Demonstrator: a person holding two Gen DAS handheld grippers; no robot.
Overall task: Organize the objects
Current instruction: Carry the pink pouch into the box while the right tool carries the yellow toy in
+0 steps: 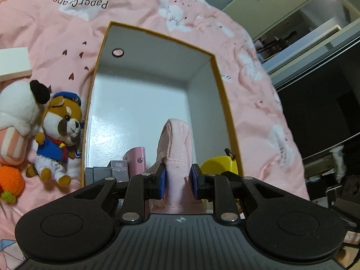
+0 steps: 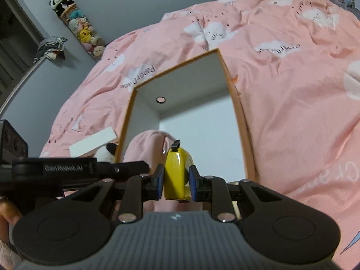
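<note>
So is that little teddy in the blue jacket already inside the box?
No, the teddy lies on the pink bedspread just outside the box's left wall.

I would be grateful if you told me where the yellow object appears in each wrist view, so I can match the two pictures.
Left wrist view: the yellow object sits low and right of centre, just right of the left gripper, which pinches a pink cloth.
Right wrist view: the yellow object is low centre, clamped in the right gripper.
Shared landmark: the round hole in the box's far wall.
</note>
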